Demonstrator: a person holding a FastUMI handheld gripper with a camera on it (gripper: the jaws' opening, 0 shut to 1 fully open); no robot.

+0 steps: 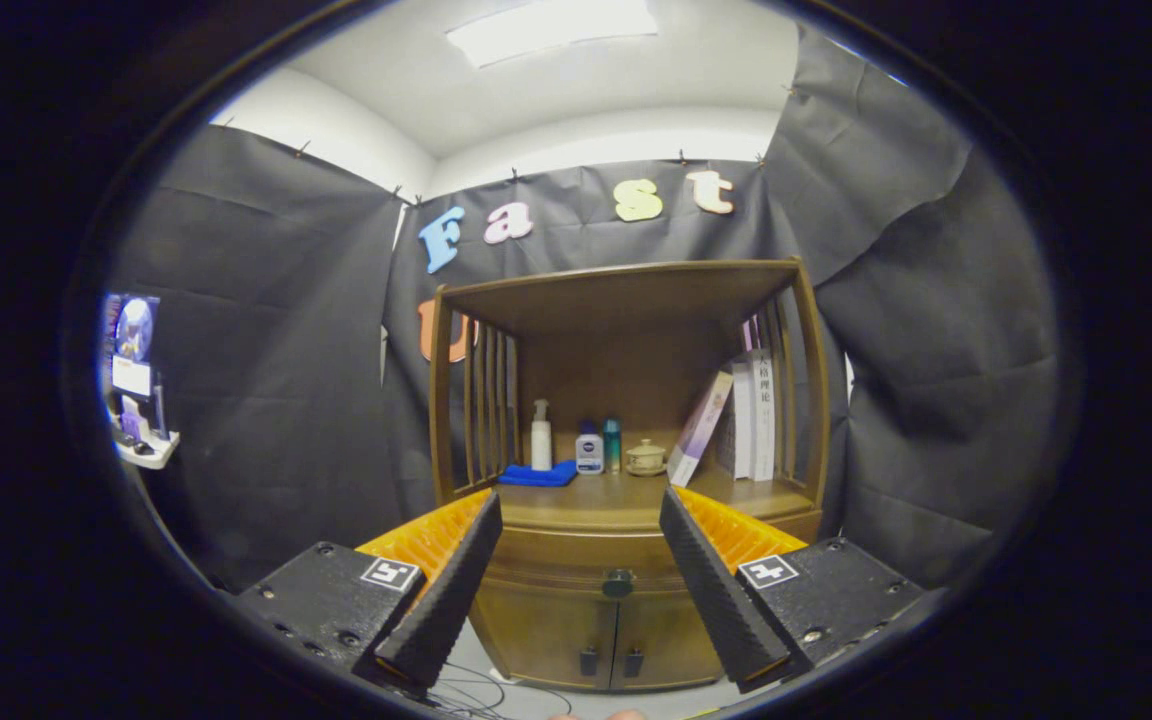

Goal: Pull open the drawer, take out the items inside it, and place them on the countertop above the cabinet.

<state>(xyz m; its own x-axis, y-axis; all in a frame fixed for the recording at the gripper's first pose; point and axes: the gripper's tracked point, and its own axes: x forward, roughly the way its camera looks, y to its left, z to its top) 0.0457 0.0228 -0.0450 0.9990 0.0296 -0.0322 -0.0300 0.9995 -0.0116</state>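
The gripper (581, 560) stood wide open and empty, short of the brown wooden cabinet (626, 560). Between its fingers lay the closed drawer (586, 565) with its small dark knob (618, 582), below the countertop (626, 497). The approach seemed unfinished; next it likely needed to close on that knob.

The cabinet (626, 545) is warm brown wood, its drawer (576, 560) the same tone with a dark round knob (618, 582). On the countertop (626, 497) lie a deep blue cloth (536, 476), a white pump bottle (541, 437), a white jar (589, 452) with a blue label, a teal bottle (612, 444), a cream lidded cup (646, 457) and white-spined books (751, 415)
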